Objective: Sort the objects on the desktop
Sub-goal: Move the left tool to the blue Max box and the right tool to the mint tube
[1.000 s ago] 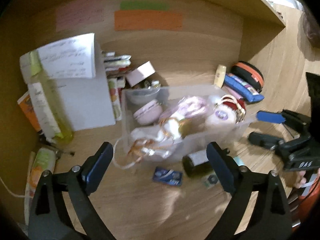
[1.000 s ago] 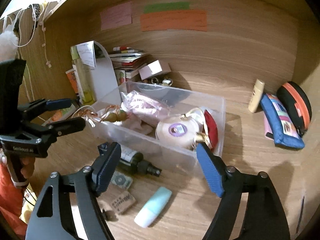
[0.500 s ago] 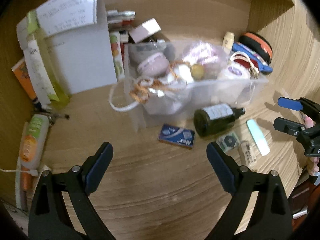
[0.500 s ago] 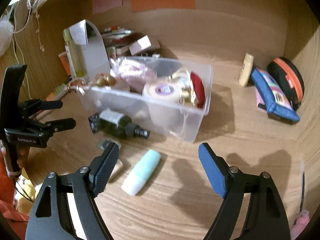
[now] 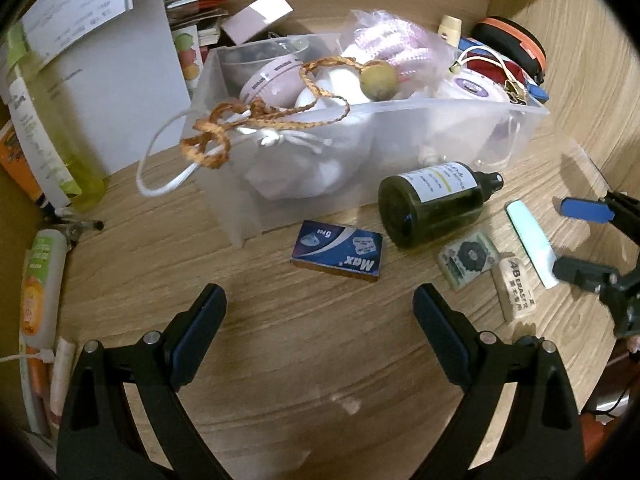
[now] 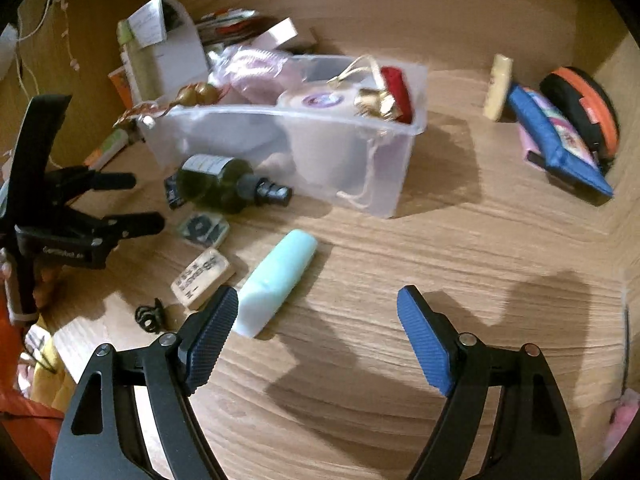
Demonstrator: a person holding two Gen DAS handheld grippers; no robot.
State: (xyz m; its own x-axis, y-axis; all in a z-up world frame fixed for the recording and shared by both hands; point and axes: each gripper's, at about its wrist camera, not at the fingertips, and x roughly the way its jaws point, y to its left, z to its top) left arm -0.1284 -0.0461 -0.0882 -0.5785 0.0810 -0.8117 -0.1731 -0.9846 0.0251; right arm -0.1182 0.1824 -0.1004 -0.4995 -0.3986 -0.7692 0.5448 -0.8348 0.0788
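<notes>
The mint tube (image 6: 276, 280) is seen lying flat on the desk (image 6: 400, 264) before the clear bin (image 6: 360, 160), its long axis running diagonally toward the bin. Both the right gripper (image 6: 318, 320) and left gripper (image 5: 318, 316) are spread wide, with nothing held or touched.

My left wrist camera looks steeply down over its own fingers at the desk (image 5: 320, 360), close, with the clear bin (image 5: 400, 152) in the upper middle. My right one angles down likewise. Both share the bin (image 6: 320, 148), dark bottle (image 5: 432, 208) (image 6: 220, 184) and mint tube (image 5: 532, 240) (image 6: 276, 276).
</notes>
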